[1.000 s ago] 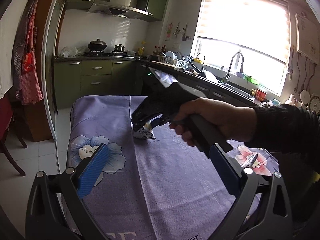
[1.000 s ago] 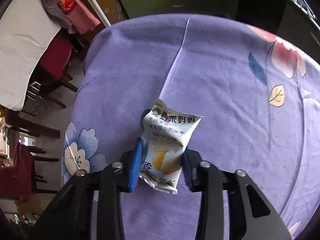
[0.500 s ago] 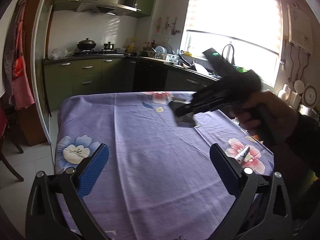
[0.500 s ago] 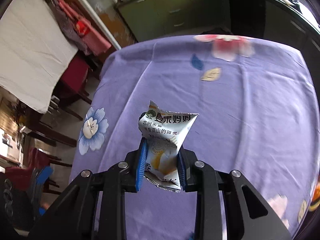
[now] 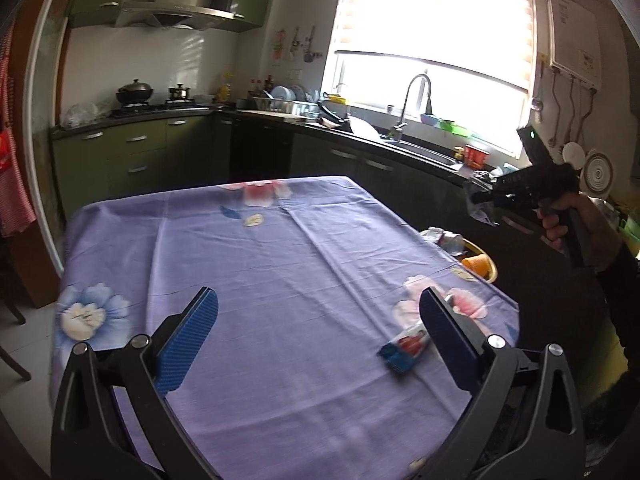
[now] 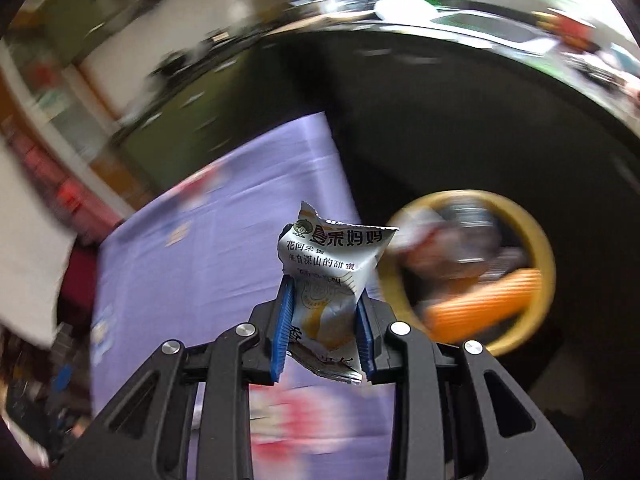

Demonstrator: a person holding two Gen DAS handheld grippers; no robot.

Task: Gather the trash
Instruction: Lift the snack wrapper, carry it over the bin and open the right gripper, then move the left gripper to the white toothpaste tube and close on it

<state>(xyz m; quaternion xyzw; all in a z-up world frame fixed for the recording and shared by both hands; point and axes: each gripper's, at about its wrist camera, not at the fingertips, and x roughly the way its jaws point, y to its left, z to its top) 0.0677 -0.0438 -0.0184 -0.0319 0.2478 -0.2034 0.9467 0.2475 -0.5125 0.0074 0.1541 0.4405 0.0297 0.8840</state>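
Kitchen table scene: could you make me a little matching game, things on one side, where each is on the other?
Things:
1. White wrapper
2. Blue-red packet
3. Yellow bin
4. Black pot

Places:
A. on the stove
B. beside the table, holding trash
C. pinched in the right tongs
D. lying on the purple cloth, before the open left tongs

Pairs: 1-C, 2-D, 3-B, 4-A

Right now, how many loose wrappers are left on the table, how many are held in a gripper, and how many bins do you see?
Wrappers on the table: 1
Wrappers held in the right gripper: 1
Yellow bins: 1
Total: 3
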